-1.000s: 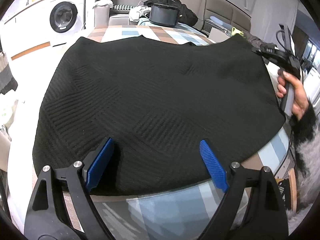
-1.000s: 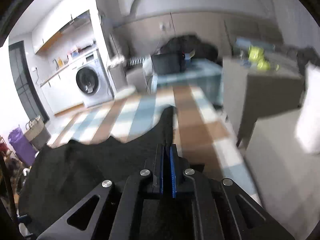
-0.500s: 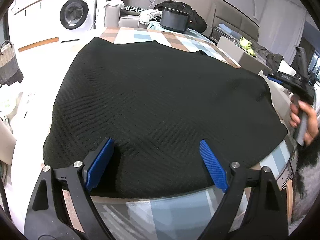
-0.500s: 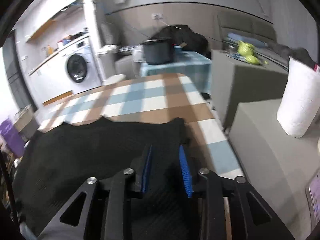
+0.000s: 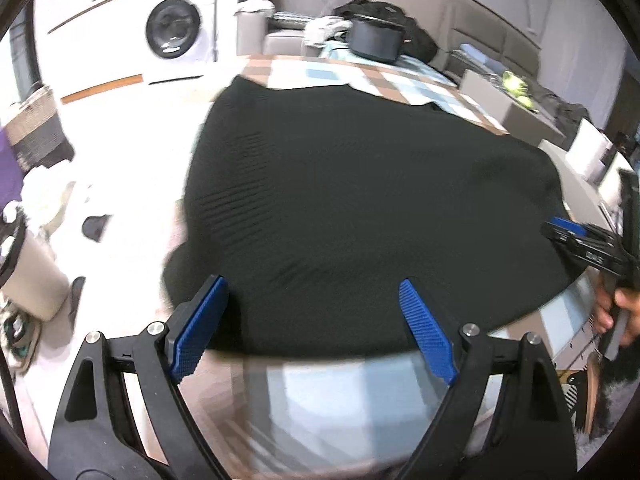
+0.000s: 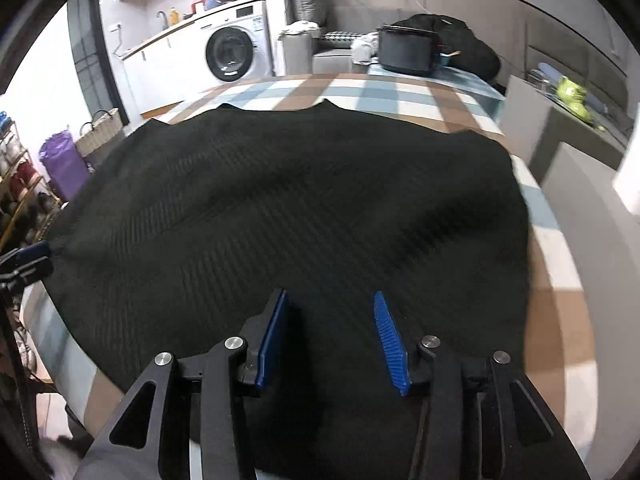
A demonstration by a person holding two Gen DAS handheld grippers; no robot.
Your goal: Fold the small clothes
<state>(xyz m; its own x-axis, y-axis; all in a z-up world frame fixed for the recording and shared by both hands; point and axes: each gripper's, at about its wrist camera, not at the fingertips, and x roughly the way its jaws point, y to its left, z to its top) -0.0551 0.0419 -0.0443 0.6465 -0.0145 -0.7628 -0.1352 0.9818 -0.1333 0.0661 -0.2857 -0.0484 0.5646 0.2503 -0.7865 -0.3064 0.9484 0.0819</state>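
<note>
A black ribbed knit garment [image 5: 360, 208] [image 6: 300, 208] lies spread flat on a table with a blue, brown and white checked cloth [image 5: 320, 392]. My left gripper [image 5: 311, 282] hangs open and wide over the garment's near hem, with nothing between its blue pads. In the right wrist view my right gripper [image 6: 330, 294] hovers over the near part of the garment. Its jaws are opening, and the fabric lies beneath them, not pinched. In the left wrist view the right gripper [image 5: 568, 226] shows at the garment's right edge, held by a hand [image 5: 624, 304].
A washing machine [image 6: 230, 52] stands at the back left, and a dark pot [image 6: 404, 50] at the table's far end. Grey boxes [image 6: 580, 200] sit to the right of the table. A purple bin [image 6: 64, 164] and a wicker basket [image 6: 100, 128] stand on the floor to the left.
My right gripper was shut on the garment's far right corner; it has let go, opened and drawn back over the near part. The left gripper has shifted slightly and stays open.
</note>
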